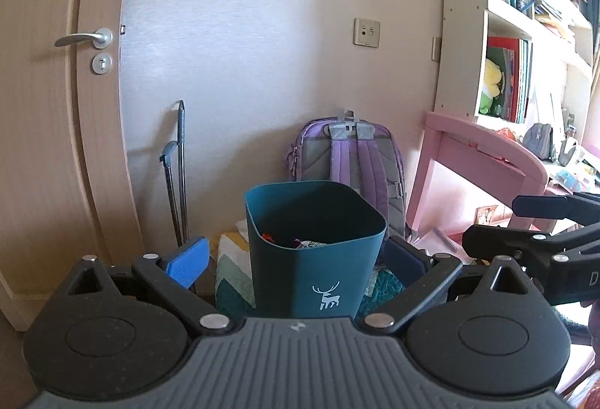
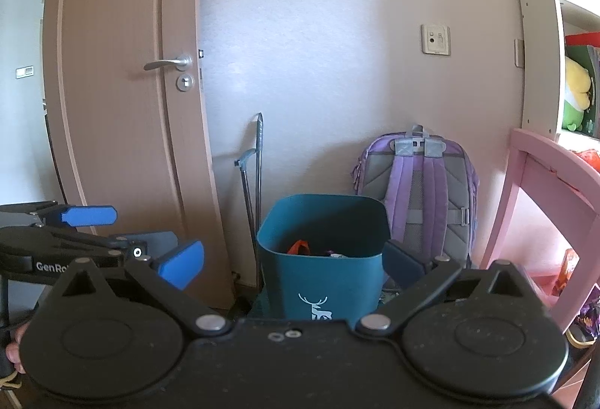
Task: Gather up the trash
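Note:
A teal waste bin (image 1: 318, 281) with a white deer logo stands on the floor by the wall, seen also in the right wrist view as the same bin (image 2: 326, 281). Inside it lies trash (image 1: 305, 243), with an orange scrap and wrappers (image 2: 300, 247). My left gripper (image 1: 296, 261) is open, its blue pads standing wide on either side of the bin with nothing between them. My right gripper (image 2: 292, 262) is open too, framing the bin and holding nothing. Each gripper shows at the edge of the other's view.
A purple backpack (image 1: 350, 154) leans on the wall behind the bin. A closed wooden door (image 2: 123, 90) is at left, with a metal handle frame (image 2: 255, 176) beside it. A pink desk (image 1: 483, 161) and a bookshelf (image 1: 506, 34) stand at right. Patterned cloth (image 1: 232, 259) lies by the bin.

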Motion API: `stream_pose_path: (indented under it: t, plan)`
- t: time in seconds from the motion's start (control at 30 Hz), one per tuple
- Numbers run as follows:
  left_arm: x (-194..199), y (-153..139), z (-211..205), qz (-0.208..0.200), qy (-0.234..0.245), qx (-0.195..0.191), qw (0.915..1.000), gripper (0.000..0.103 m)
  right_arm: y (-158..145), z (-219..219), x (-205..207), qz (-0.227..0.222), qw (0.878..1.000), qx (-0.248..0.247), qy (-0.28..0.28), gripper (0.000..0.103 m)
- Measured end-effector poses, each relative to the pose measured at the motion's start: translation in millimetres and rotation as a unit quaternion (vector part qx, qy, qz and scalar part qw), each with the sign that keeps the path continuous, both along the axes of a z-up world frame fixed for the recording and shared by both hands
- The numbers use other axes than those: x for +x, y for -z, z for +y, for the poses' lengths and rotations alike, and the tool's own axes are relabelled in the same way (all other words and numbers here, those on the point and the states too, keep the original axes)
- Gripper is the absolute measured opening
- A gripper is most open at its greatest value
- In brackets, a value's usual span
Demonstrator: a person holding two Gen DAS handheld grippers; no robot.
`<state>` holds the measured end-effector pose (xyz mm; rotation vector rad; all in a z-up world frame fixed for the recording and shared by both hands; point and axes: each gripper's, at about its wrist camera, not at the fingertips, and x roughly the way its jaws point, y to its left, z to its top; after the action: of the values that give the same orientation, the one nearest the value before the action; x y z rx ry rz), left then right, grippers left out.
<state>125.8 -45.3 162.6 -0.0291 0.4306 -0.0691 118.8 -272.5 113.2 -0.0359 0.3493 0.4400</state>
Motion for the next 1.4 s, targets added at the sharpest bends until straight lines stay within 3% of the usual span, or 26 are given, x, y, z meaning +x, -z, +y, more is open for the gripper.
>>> stream_pose_path:
  t: [0.43,0.83,1.4]
  plan:
    - [-3.1,-31.3,-0.2,-0.003,-0.011,0.011,0.9999,0.101,-21.6,1.2,-7.5,-0.009,1.000,-0.008,0.002,0.102]
    - [-4.3,-43.9,2.2,0.002,-0.015,-0.007,0.9999,0.101,-28.1,-1.0,-11.4,-0.012,1.000,-0.007,-0.005,0.102]
    - [-4.9,-41.0,10.4,-0.002,-0.019,-0.025,0.9995,0.101,-24.3,-4.3,-12.3,-0.005,1.000,-0.008,-0.014,0.102]
